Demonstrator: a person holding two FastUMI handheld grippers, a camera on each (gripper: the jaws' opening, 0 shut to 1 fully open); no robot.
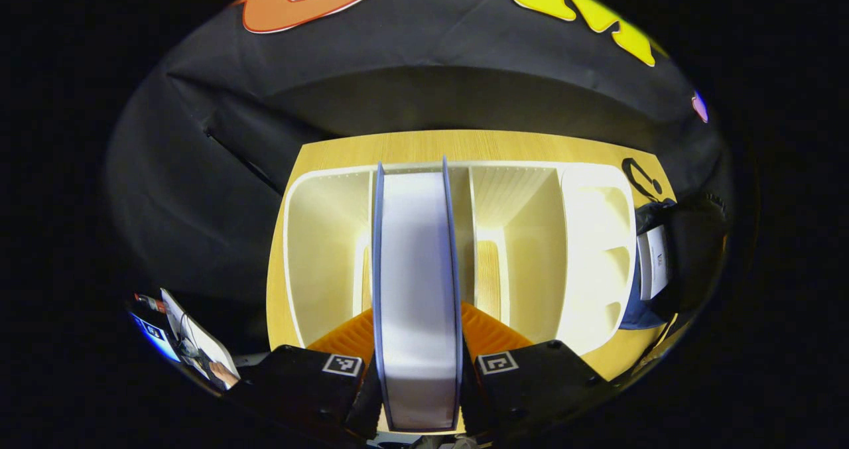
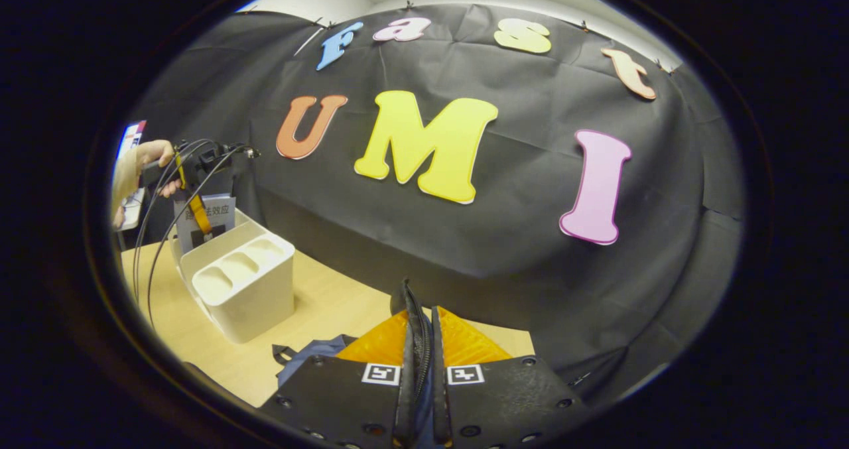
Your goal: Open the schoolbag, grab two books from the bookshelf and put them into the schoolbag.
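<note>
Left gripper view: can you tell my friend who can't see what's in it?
The left gripper pinches a book upright by its edge, above a white bookshelf on a wooden table. A dark schoolbag lies beside the shelf.

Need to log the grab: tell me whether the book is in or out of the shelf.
Out, or nearly: the left gripper is shut on the upright book, held above the white shelf. Whether its lower edge has cleared the compartment cannot be told.
</note>
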